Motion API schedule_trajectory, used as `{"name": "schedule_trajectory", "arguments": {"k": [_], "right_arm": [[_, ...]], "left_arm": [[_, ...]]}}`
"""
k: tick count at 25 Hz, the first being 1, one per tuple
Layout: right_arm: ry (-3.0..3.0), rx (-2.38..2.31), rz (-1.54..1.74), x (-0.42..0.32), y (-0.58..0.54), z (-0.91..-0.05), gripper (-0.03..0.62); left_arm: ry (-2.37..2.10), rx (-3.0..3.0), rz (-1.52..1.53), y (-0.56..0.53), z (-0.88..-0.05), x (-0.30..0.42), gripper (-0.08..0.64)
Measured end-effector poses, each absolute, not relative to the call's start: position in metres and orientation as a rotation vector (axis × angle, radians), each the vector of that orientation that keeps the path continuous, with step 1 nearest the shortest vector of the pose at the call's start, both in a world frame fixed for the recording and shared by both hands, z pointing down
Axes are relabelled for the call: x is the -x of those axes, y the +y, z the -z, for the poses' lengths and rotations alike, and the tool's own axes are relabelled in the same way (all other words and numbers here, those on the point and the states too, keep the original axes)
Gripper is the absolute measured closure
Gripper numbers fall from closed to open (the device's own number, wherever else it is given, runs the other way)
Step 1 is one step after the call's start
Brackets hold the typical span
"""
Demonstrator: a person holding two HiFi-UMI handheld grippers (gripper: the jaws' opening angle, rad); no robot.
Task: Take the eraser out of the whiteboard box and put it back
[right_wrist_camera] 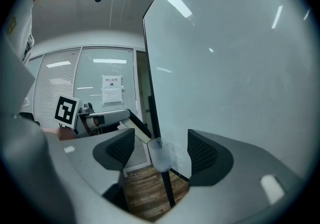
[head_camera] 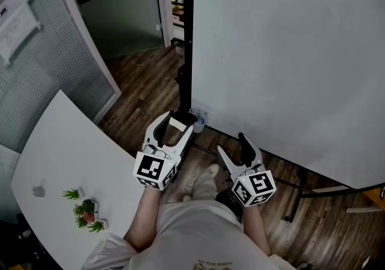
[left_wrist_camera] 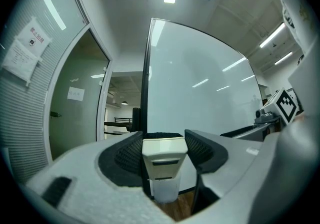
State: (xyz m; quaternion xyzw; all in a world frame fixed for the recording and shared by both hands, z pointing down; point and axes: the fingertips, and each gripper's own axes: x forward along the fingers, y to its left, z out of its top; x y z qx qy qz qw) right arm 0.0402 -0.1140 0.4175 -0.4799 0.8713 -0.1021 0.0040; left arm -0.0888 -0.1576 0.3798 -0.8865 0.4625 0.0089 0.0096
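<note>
The left tool (head_camera: 177, 119) (left_wrist_camera: 164, 140) is clenched on the eraser (head_camera: 178, 123) (left_wrist_camera: 164, 155), a cream-coloured block held upright with one ribbed pad pressed against each side. The whiteboard box (head_camera: 198, 119) (right_wrist_camera: 161, 155), a small translucent container, is fixed at the lower left corner of the whiteboard (head_camera: 289, 52) beside its dark frame post. The eraser is outside the box and close to it; in the left gripper view the box (left_wrist_camera: 166, 190) appears directly below the eraser, and contact between them cannot be confirmed. The right tool (head_camera: 231, 144) (right_wrist_camera: 161, 148) is released, with its jaws well apart and nothing gripped; the box appears between them but farther off, near the board. Both tools point level toward the whiteboard, the right one slightly behind the left. A white bench (head_camera: 66, 154) to the person's left carries small potted plants (head_camera: 84, 208). The floor (head_camera: 144, 82) is dark wood plank.
</note>
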Motion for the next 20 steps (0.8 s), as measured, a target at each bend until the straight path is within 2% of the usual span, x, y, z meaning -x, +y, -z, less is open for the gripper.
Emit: {"name": "schedule_trajectory", "arguments": {"k": [20], "right_arm": [[2.721, 1.532, 0.336, -0.048, -0.120, -0.421, 0.265]], "left_arm": [[1.410, 2.806, -0.008, -0.167, -0.388, 0.076, 0.299]]}}
